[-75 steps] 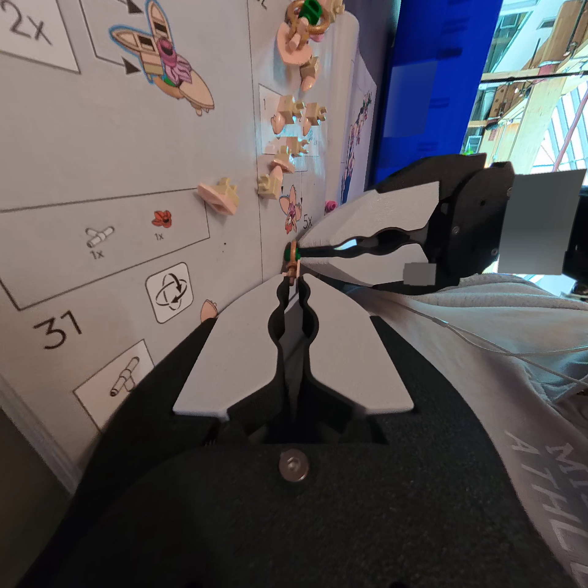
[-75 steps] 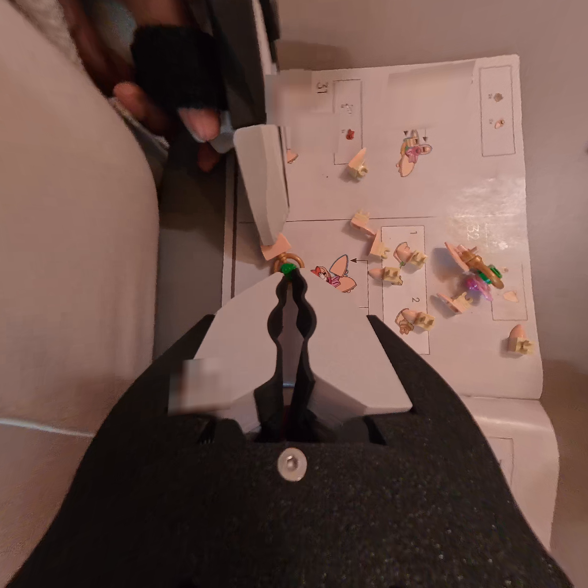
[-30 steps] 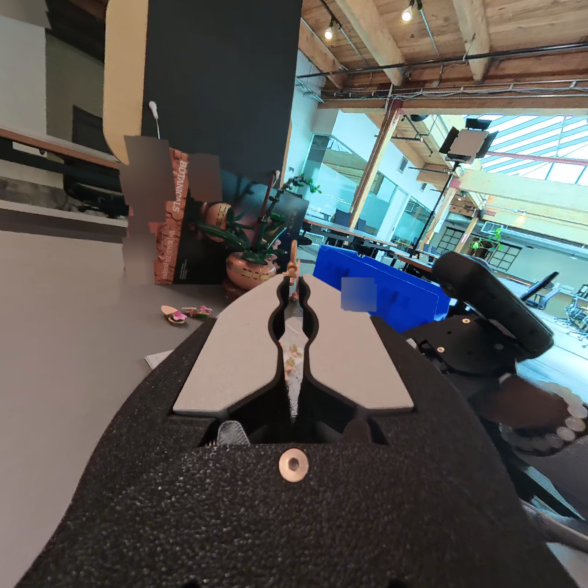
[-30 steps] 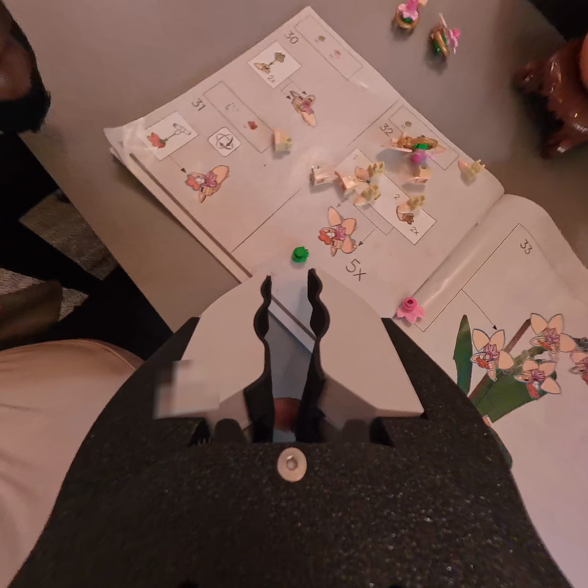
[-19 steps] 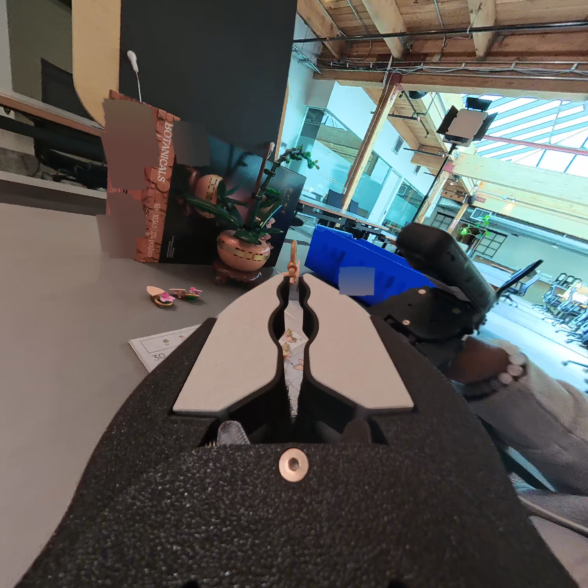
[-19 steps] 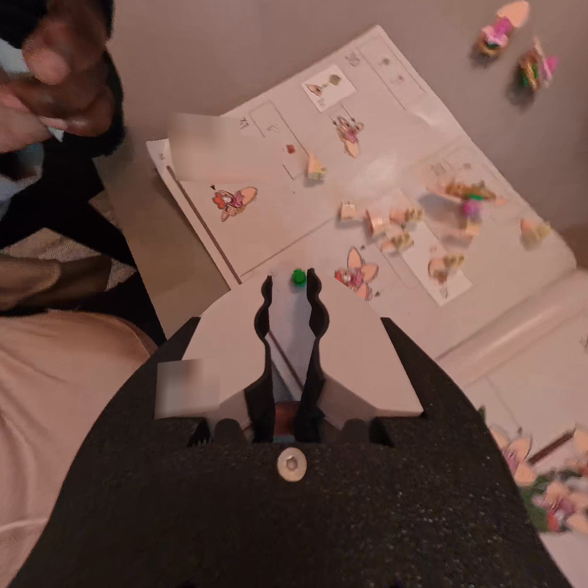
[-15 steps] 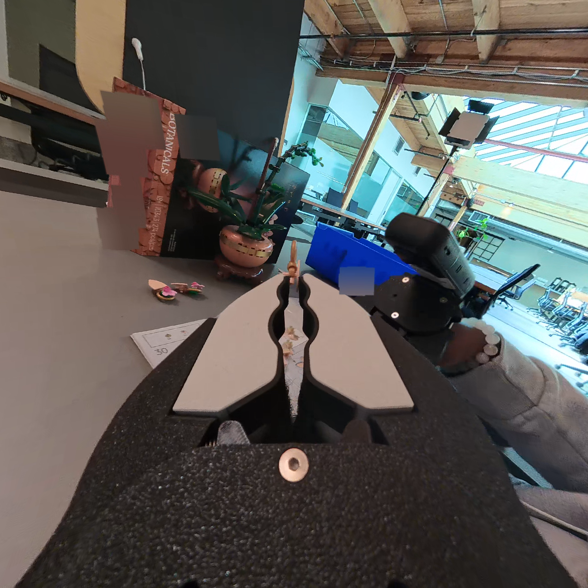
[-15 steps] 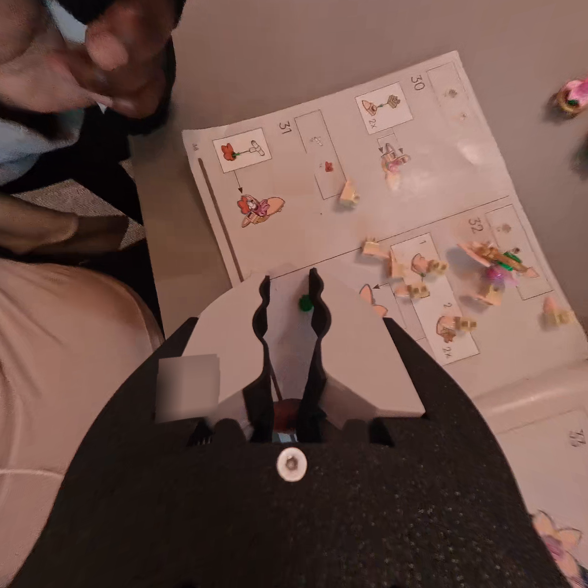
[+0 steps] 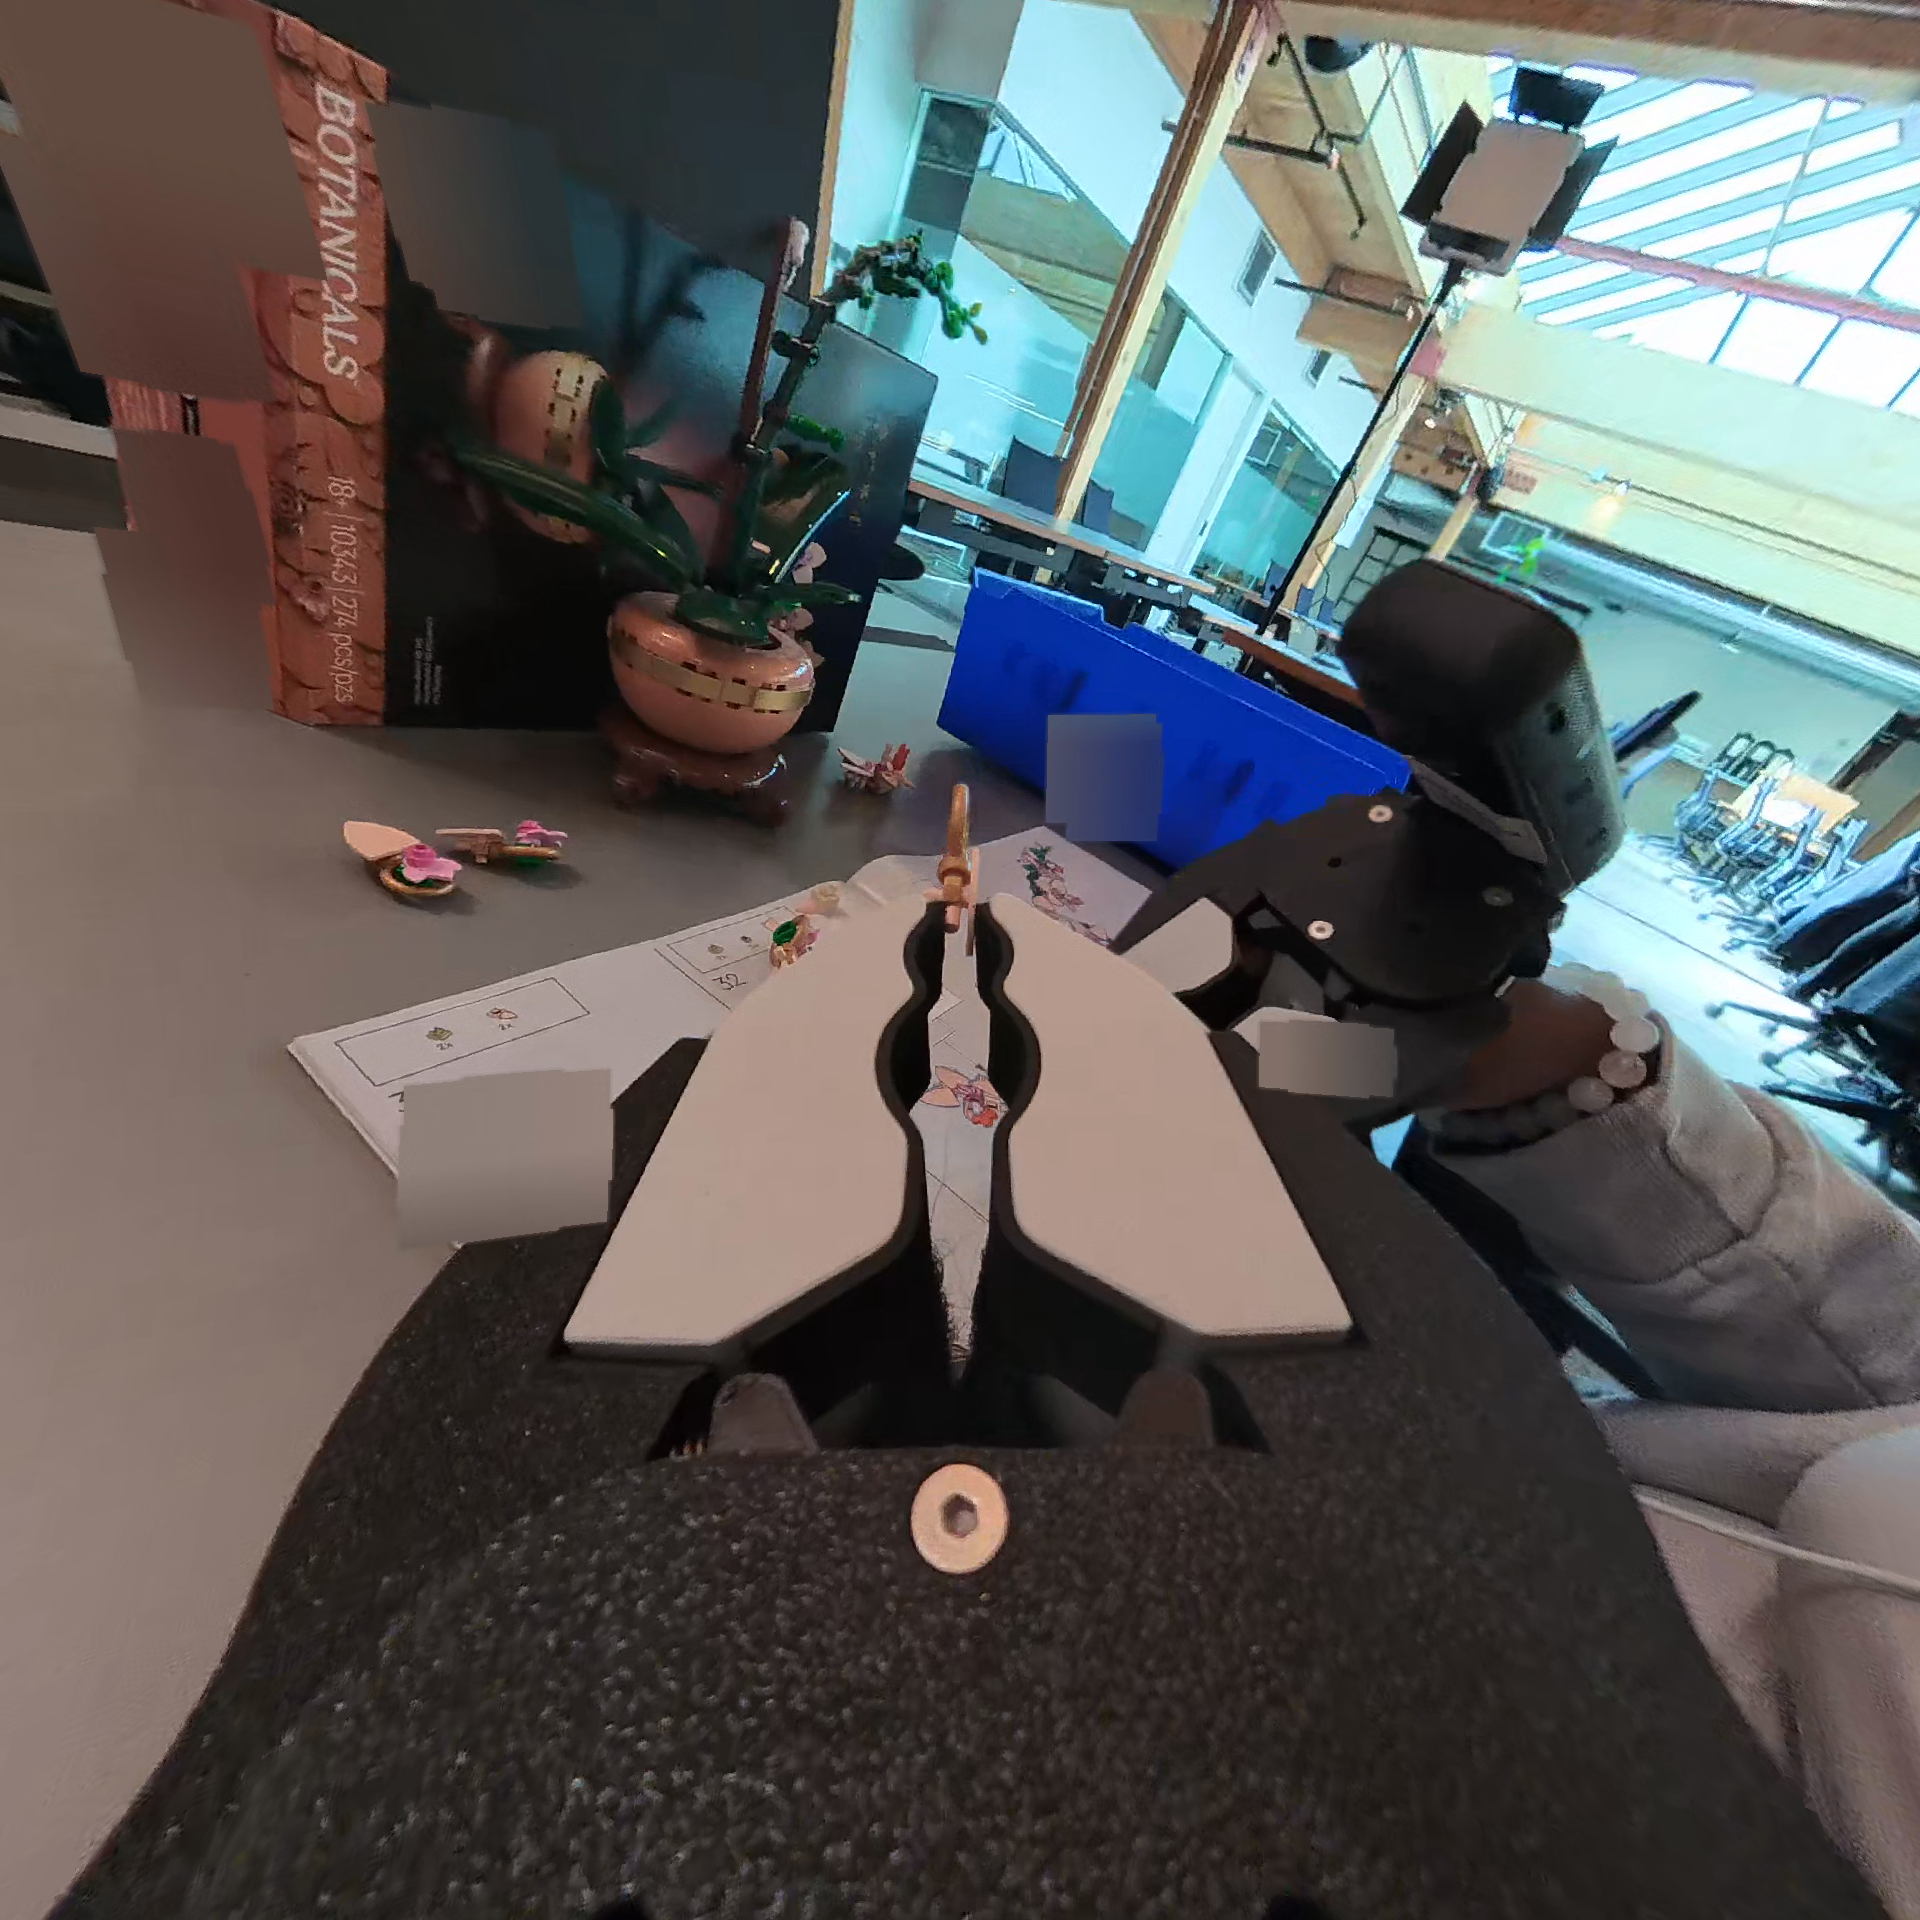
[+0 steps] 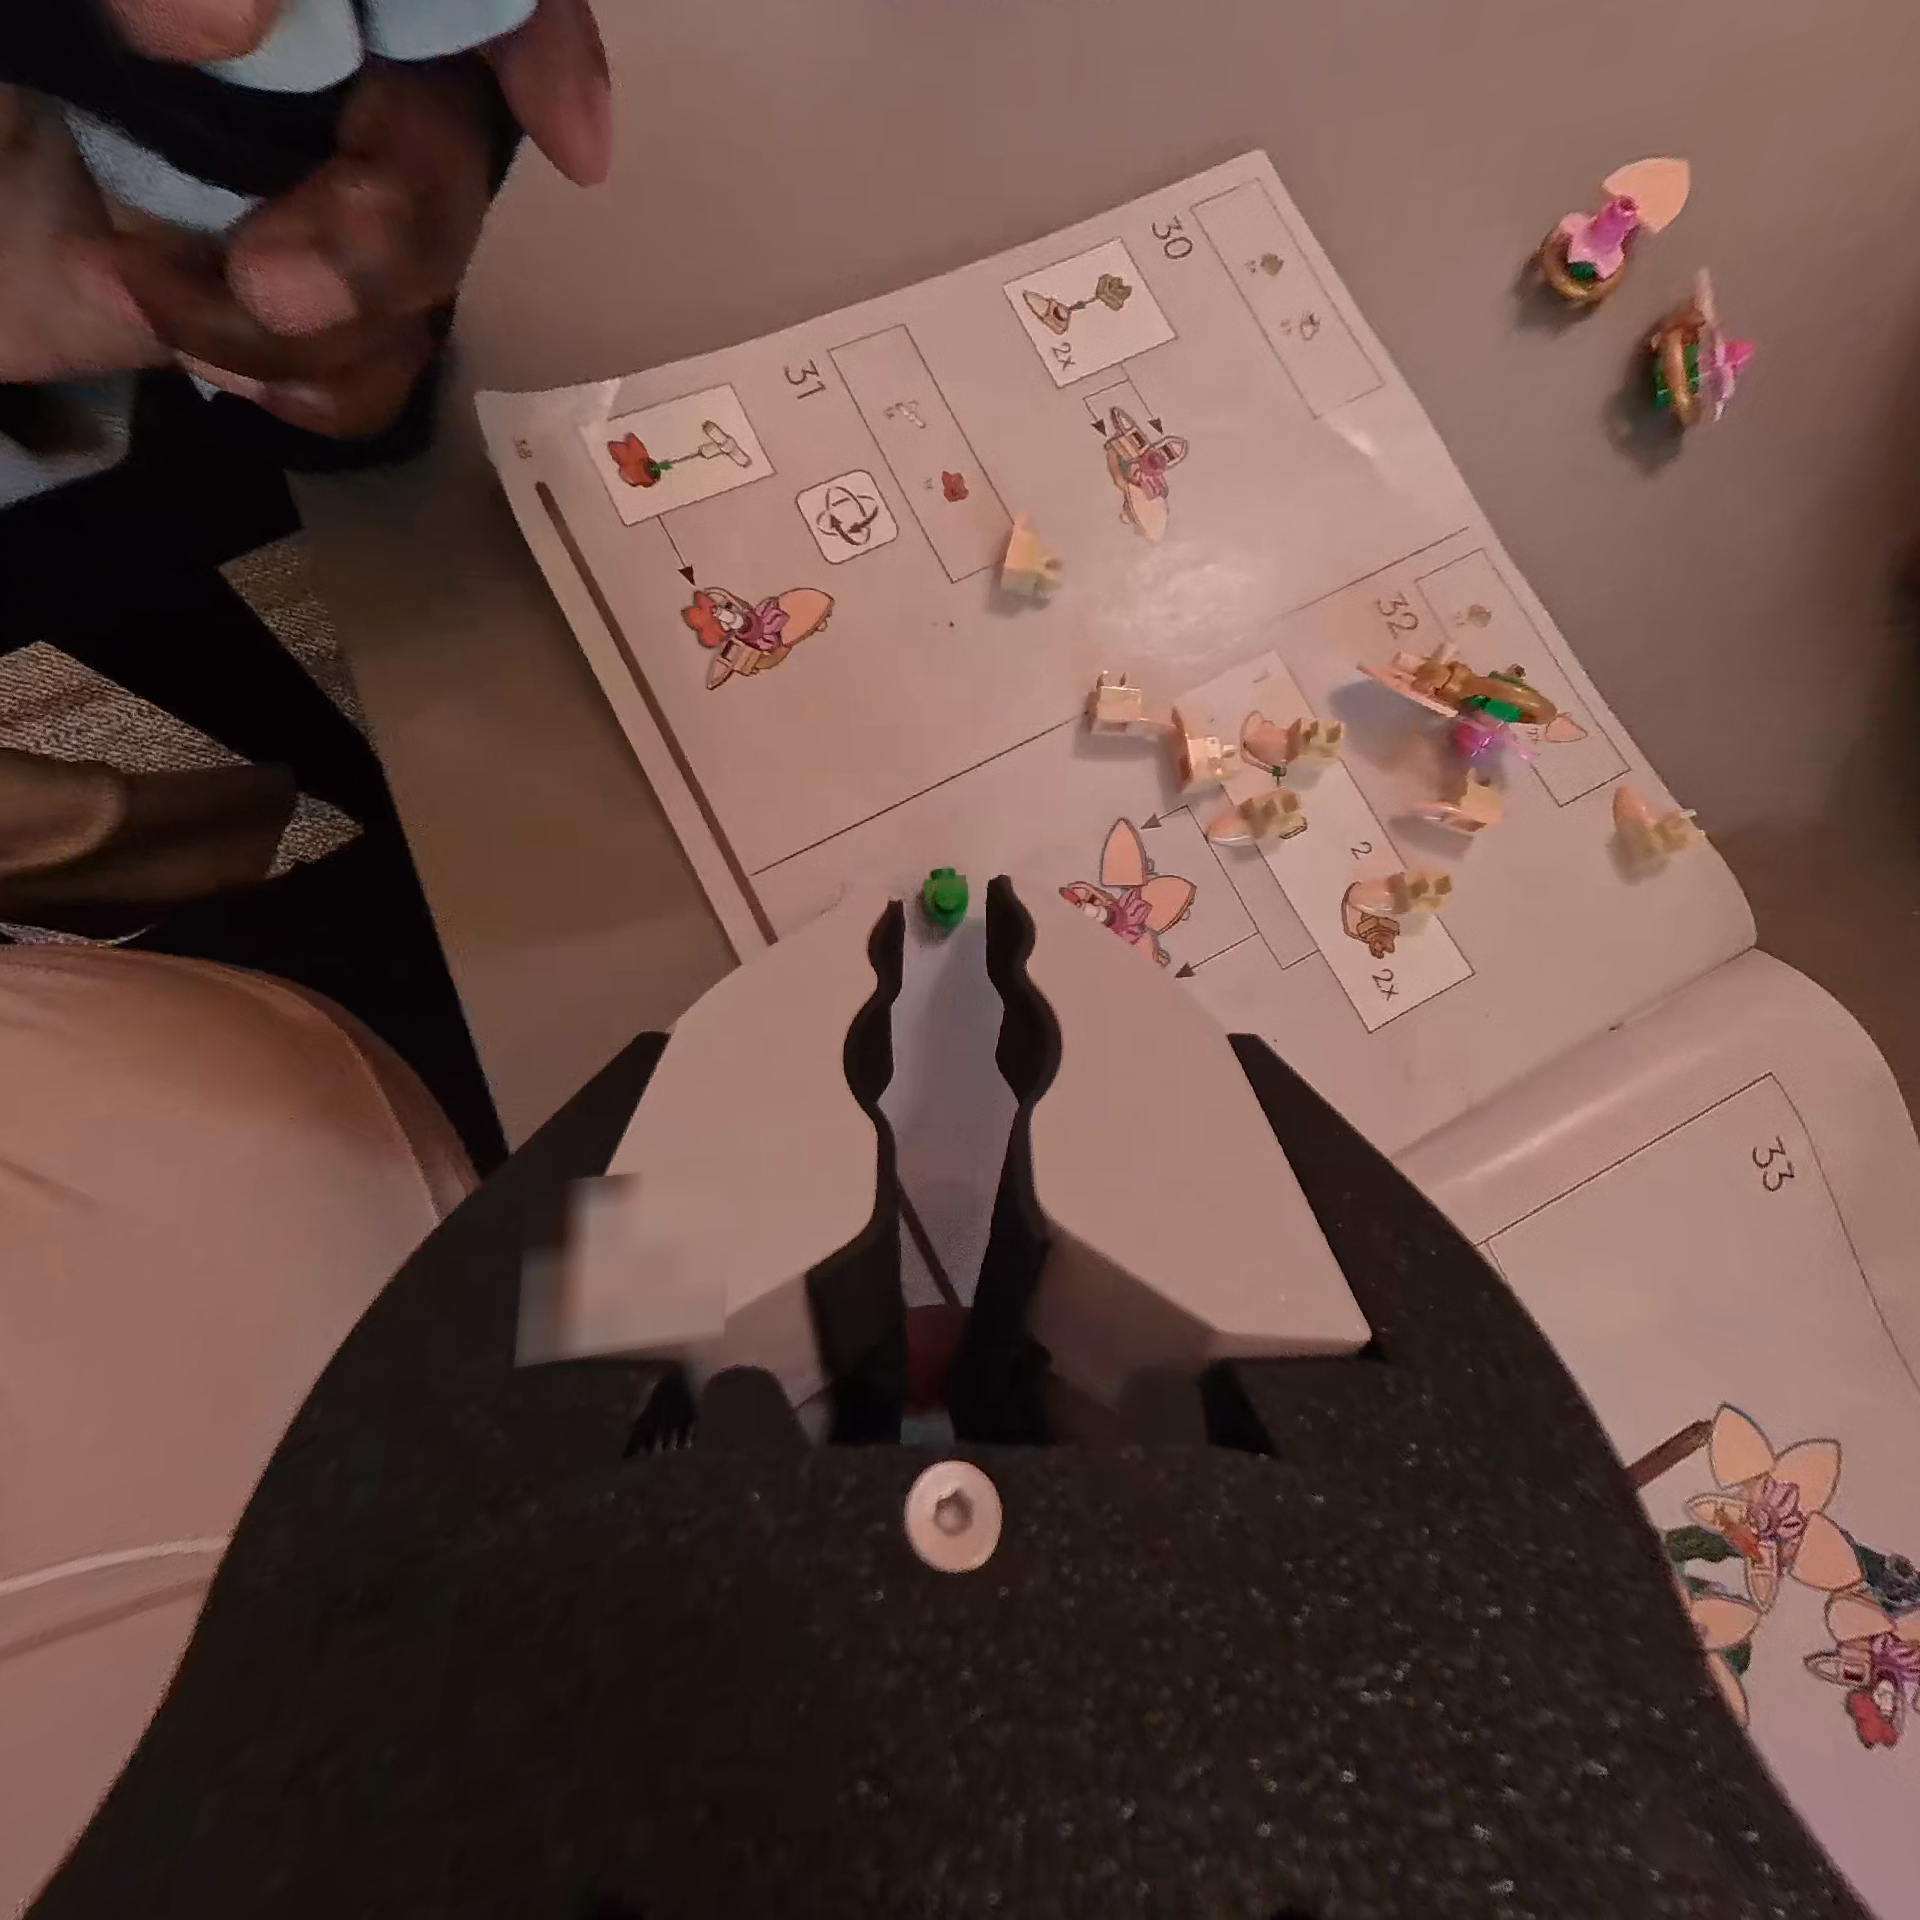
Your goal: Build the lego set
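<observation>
My left gripper (image 9: 956, 920) is shut on a small gold ring piece (image 9: 954, 831) with a tan bit under it, held up above the open instruction booklet (image 9: 623, 987). My right gripper (image 10: 945, 906) is open and points down at the booklet (image 10: 935, 707). A small green stud (image 10: 945, 896) lies on the page right between its fingertips; I cannot tell if they touch it. The right gripper also shows in the left wrist view (image 9: 1184, 935), low over the booklet. Several loose peach-and-tan petal pieces (image 10: 1247, 748) and a partly built flower (image 10: 1475, 707) lie on the page.
Two built flowers lie on the grey table (image 10: 1600, 229) (image 10: 1694, 353), also in the left wrist view (image 9: 416, 862). A brick orchid in a pink pot (image 9: 712, 675), the set's box (image 9: 468, 468) and a blue bin (image 9: 1195, 717) stand behind. A person's hand (image 10: 312, 229) is at top left. Left tips to right tips: about 11 cm. Between my right fingertips and the partly built flower (image 10: 1475, 707) there is roughly 9 cm.
The green stud came out of the right gripper and now lies on the booklet. The right gripper opened and moved over it. The left gripper lifted away with the gold ring piece.
</observation>
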`<state>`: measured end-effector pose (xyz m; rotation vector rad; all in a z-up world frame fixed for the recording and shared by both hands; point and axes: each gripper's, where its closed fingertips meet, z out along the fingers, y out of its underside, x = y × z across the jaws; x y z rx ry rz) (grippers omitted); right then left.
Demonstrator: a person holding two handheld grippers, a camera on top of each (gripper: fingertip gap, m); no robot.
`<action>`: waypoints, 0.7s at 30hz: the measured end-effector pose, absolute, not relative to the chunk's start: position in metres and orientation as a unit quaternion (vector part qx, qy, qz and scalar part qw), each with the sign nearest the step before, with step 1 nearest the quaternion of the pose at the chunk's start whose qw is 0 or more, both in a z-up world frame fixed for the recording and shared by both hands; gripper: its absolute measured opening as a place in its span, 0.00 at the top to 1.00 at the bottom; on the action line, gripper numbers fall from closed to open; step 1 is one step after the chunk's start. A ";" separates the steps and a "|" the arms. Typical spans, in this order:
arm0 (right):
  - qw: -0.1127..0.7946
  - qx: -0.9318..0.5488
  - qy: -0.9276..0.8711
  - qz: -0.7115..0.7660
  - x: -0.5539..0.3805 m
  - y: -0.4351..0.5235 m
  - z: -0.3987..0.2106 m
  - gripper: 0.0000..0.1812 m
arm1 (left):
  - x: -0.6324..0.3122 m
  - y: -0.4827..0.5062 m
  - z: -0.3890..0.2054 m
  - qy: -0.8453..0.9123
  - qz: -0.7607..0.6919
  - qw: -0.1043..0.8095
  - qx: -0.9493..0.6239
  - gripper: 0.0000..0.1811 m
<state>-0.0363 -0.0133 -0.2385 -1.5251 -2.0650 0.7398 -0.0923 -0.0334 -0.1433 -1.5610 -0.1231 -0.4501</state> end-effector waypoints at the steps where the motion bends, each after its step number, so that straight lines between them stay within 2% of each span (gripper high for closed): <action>1: 0.228 -0.553 -0.755 0.269 -0.037 -0.013 -0.240 0.92 | -0.091 -0.033 -0.144 -0.053 -0.206 0.684 -0.698 0.97; 7: 0.197 -0.535 -0.758 0.317 -0.041 -0.019 -0.242 0.96 | -0.082 -0.035 -0.154 -0.055 -0.275 0.632 -0.722 0.97; 11: 0.199 -0.455 -0.803 0.329 -0.034 -0.024 -0.235 0.96 | -0.071 -0.041 -0.158 -0.073 -0.367 0.580 -0.724 0.97; 15: 0.220 -0.340 -0.864 0.299 -0.028 -0.019 -0.229 0.96 | -0.056 -0.051 -0.180 -0.121 -0.499 0.434 -0.740 0.97; 21: 0.245 -0.256 -0.873 0.335 -0.026 -0.015 -0.208 0.96 | -0.062 -0.059 -0.201 -0.199 -0.460 0.286 -0.817 0.97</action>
